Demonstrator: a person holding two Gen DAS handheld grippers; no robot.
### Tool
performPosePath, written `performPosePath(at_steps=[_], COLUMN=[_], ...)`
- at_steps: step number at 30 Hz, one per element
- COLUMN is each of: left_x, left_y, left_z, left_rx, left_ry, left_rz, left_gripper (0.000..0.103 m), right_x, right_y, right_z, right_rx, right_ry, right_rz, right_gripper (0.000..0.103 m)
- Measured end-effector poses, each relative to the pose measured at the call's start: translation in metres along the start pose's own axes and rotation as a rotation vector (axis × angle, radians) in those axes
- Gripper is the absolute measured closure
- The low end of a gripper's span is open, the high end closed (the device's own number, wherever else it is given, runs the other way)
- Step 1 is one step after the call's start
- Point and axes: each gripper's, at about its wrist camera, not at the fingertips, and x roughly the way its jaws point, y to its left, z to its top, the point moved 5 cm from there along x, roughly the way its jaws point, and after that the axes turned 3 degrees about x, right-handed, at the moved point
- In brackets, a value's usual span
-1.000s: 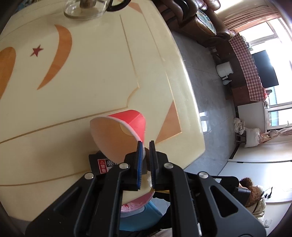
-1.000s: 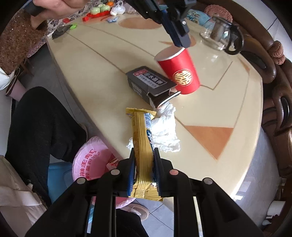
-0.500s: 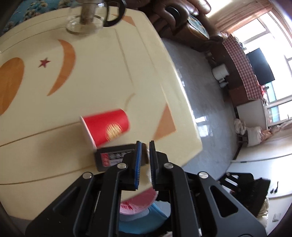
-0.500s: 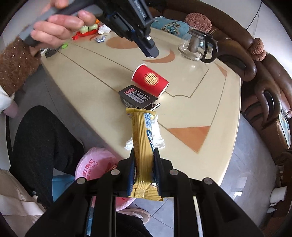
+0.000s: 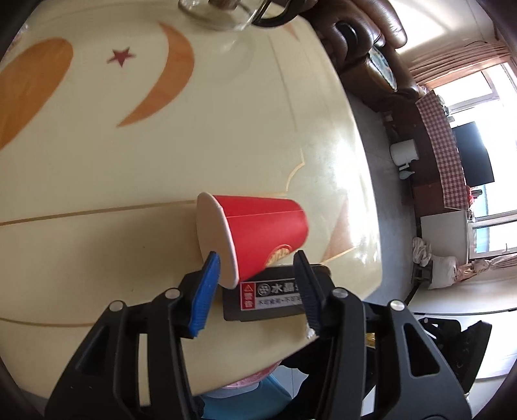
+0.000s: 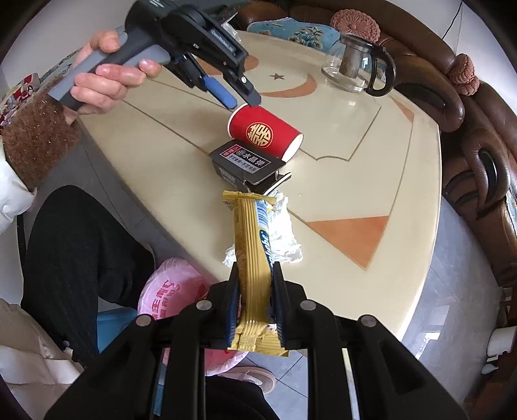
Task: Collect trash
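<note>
A red paper cup [image 5: 258, 232] [image 6: 265, 134] lies on its side on the cream table [image 5: 129, 161], leaning against a black box [image 5: 271, 300] [image 6: 248, 161]. My left gripper [image 5: 257, 257] [image 6: 242, 100] hovers just over the cup. Its jaws are opening, the cup's rim shows between the blue pads [image 5: 205, 294], and neither pad presses on it. My right gripper [image 6: 255, 274] is shut on a yellow snack wrapper [image 6: 252, 232], held above the table's near edge. Crumpled white tissue [image 6: 286, 232] lies under the wrapper.
A bin lined with a pink bag [image 6: 171, 290] [image 5: 248, 381] stands on the floor below the table edge, beside a person's black-trousered leg [image 6: 80, 252]. A glass teapot [image 6: 355, 64] [image 5: 223, 13] stands at the far side. Brown sofas [image 6: 478, 145] ring the table.
The left gripper let go of the cup's rim, and the cup now lies on its side. That gripper then came down close to it and its jaws parted. The right still grips the wrapper.
</note>
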Motion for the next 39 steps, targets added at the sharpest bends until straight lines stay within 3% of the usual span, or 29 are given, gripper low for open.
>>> performPosePath(at_steps=[5,6,12,14,16,18,27,39], left_x=[0.022,0.026,0.026,0.024,0.021,0.018,-0.015,-0.081], left_y=[0.001,-0.001,-0.014,-0.022,-0.029,-0.034,-0.061,-0.109], left_z=[0.003,0.003,0.004,0.004,0.005,0.006,-0.006,-0.088], left_rx=[0.000,0.000,0.017,0.037,0.050,0.051,0.106,0.255], left_ry=[0.030,0.035,0.029,0.023,0.011,-0.002,-0.062,-0.137], left_rz=[-0.023,-0.031,-0.086,-0.078,-0.055,-0.011,0.048,0.181], left_gripper=[0.059,0.067,0.083,0.087,0.099,0.099,0.099,0.099], right_x=[0.009,0.010,0.012,0.010,0.008,0.004,-0.021,-0.065], right_y=[0.000,-0.001,-0.004,-0.004,-0.005,-0.006,-0.011,0.012], right_z=[0.000,0.000,0.001,0.000,0.000,0.000,0.000,-0.009], right_rx=[-0.008,-0.008,0.002,0.007,0.012,0.019,0.052,0.089], right_ry=[0.020,0.024,0.026,0.019,0.014,0.006,-0.045,-0.117], right_rz=[0.001,0.002,-0.001,-0.008,-0.016,-0.027,-0.071,-0.148], right_gripper=[0.084,0.084,0.084,0.084,0.084,0.084,0.084,0.084])
